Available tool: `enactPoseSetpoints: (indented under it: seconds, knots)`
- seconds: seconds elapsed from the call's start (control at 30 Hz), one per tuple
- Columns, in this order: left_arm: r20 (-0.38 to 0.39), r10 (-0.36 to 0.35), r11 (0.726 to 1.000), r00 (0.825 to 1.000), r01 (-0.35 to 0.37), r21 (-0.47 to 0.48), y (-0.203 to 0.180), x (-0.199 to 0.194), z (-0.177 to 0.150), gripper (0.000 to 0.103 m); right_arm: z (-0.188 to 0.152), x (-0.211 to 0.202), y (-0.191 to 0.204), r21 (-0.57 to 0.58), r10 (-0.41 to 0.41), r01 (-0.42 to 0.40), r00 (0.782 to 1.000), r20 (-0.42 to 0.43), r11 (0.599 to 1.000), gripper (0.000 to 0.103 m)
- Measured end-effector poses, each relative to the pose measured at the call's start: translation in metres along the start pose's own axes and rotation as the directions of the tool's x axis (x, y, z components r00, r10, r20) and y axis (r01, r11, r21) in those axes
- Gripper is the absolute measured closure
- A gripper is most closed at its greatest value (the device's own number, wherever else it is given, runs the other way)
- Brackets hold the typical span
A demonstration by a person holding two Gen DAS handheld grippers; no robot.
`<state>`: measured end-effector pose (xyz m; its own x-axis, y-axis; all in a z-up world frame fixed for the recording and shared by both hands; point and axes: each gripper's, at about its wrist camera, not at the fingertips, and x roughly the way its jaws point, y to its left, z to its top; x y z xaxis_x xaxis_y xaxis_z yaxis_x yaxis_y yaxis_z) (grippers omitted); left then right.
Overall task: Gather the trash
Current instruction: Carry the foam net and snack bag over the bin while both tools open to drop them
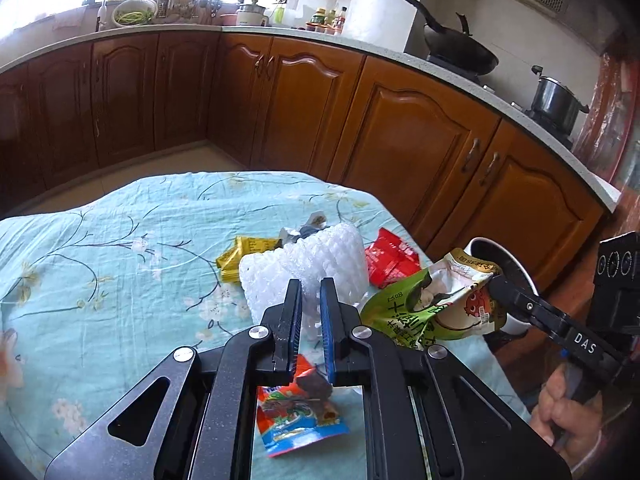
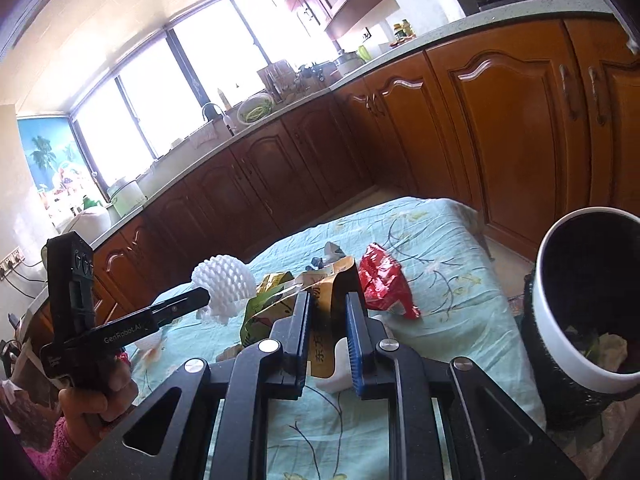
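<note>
Gripping with both hands: left gripper [image 1: 311, 300] is pinched down on the white foam net [image 1: 308, 268], jaws nearly touching, net lifted off the floral tablecloth [image 1: 100, 248]. Right gripper [image 2: 329, 316] clamps the green-yellow snack bag [image 1: 436, 300] — narrow gap, bag between the pads. Trash bin [image 2: 560, 312] sits just right of the table edge. Red wrapper [image 2: 380, 280], yellow wrapper [image 1: 240, 256] and orange-blue packet [image 1: 296, 420] lie on the cloth.

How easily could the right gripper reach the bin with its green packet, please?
Probably easily: the right gripper is shut on the green packet, the bin stands just beside it, mouth open, and nothing lies between.
</note>
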<state>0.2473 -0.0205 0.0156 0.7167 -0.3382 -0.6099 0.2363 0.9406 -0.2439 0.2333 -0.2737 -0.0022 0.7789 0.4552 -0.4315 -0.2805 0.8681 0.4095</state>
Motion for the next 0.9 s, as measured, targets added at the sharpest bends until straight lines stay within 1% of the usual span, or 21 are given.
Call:
enactPoseSetpoints:
  seconds: [0.17,0.43,0.7,0.9]
  knots:
    - [0.003,-0.050,0.998,0.999,0.050,0.034,-0.028,-0.002,0.000,0.095,0.000,-0.032,-0.022,0.027,-0.059,0.058,0.997,0.040,0.998,0.086]
    - [-0.039,-0.139,0.985,0.990,0.142,0.098,-0.082,0.011,-0.009,0.095,0.000,-0.082,-0.061,0.074,-0.167,0.161,0.982,0.090,0.984,0.086]
    - [-0.069,-0.199,0.967,0.977,0.208,0.149,-0.128,0.023,-0.009,0.095,0.000,-0.116,-0.096,0.124,-0.256,0.241,0.960,0.118,0.962,0.086]
    - [-0.104,-0.229,0.953,0.968,0.245,0.177,-0.158,0.037,-0.008,0.095,0.000,-0.129,-0.117,0.152,-0.303,0.284,0.944,0.130,0.947,0.086]
